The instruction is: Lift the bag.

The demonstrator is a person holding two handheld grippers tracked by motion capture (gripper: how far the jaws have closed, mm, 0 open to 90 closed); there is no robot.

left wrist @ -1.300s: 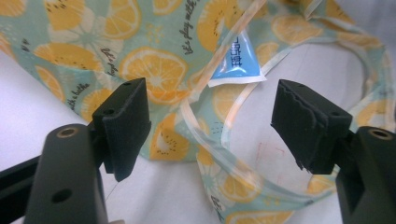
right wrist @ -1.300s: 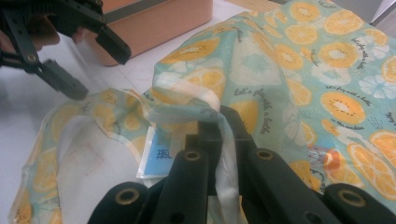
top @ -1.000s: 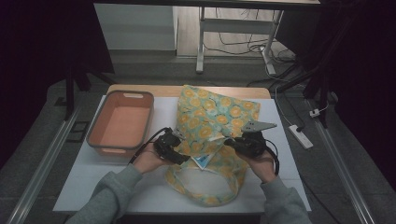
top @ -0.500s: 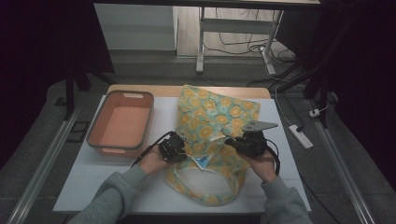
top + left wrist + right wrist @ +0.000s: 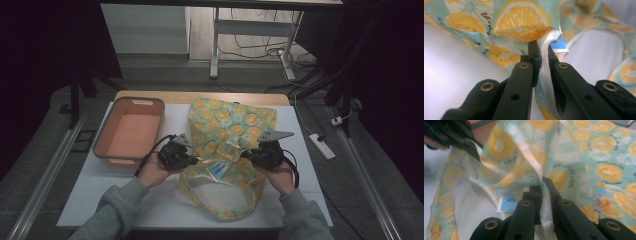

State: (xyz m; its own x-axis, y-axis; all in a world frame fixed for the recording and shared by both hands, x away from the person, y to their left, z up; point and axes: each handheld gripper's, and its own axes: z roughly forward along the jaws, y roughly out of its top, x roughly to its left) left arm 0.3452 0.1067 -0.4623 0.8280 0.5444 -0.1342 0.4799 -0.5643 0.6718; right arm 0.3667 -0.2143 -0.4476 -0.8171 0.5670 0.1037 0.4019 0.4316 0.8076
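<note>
Both hand-held grippers now pinch the bag's rim.
The left hand-held gripper [image 5: 196, 160] has just closed on the bag [image 5: 227, 125] at mid tabletop [image 5: 100, 200]; right [image 5: 245, 158] pinches too (opening next, likely).

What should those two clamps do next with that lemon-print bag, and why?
Probably pull gently apart to spread the bag's mouth. The left gripper has just closed on the rim of the bag, the right gripper pinches the opposite rim, and the opening between them sags half shut over a blue-and-white packet.
</note>
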